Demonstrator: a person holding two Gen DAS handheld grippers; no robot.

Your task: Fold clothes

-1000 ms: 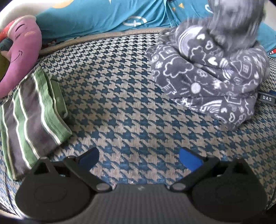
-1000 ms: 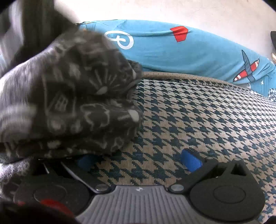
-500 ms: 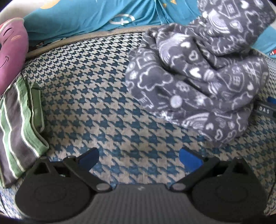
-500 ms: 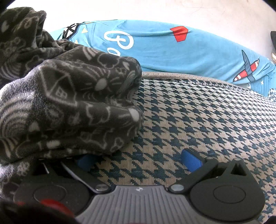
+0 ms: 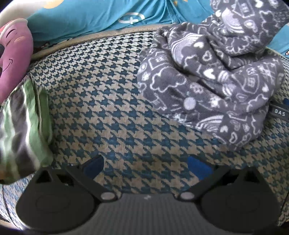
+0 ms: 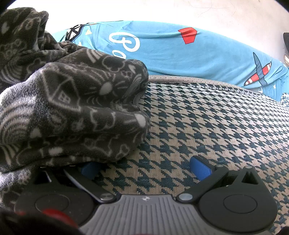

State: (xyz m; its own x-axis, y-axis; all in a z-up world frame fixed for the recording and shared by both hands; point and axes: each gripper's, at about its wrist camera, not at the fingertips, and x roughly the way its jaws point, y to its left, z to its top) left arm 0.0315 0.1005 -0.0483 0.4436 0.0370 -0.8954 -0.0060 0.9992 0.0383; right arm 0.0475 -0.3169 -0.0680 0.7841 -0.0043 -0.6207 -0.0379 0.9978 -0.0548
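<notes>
A grey fleece garment (image 5: 211, 86) printed with white doodles lies crumpled on the houndstooth cushion (image 5: 112, 115), to the right and ahead of my left gripper (image 5: 146, 166). That gripper is open, hovering over bare cushion with nothing between its blue pads. In the right wrist view the same fleece (image 6: 72, 112) bulges on the left and drapes over the left finger of my right gripper (image 6: 146, 169), which is open over the cushion (image 6: 207, 130). A folded green-and-grey striped garment (image 5: 23, 126) lies at the far left.
A purple plush toy (image 5: 14, 59) sits at the far left behind the striped garment. A turquoise printed sheet (image 5: 94, 16) runs along the back of the cushion, also seen behind the fleece as a turquoise sheet (image 6: 189, 54). A dark "DAS" label (image 5: 280, 113) shows at the right edge.
The fleece pile has dropped and settled onto the cushion after being shaken in the air. My left gripper has shifted right, pushing the striped garment toward the view's left edge. The right gripper holds still.
</notes>
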